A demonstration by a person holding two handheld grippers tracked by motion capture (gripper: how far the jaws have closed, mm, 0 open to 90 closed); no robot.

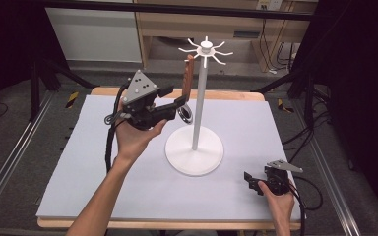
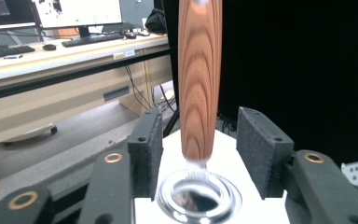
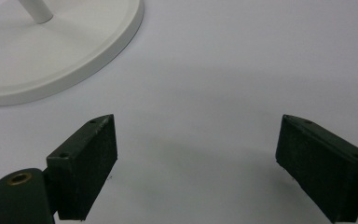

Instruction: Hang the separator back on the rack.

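- A wooden-handled utensil [image 1: 189, 77] hangs upright from a hook of the white stand [image 1: 195, 147], just left of the stand's pole, its shiny ring-shaped head [image 1: 185, 115] lowest.
- The left gripper [image 1: 175, 100] is held in the air left of the stand; its jaws are spread on either side of the handle [image 2: 199, 79], with a gap showing on each side.
- The right gripper [image 1: 250, 180] rests low on the desk [image 1: 78, 162], right of the stand's round base [image 3: 51, 51], its jaws spread apart with nothing between them.
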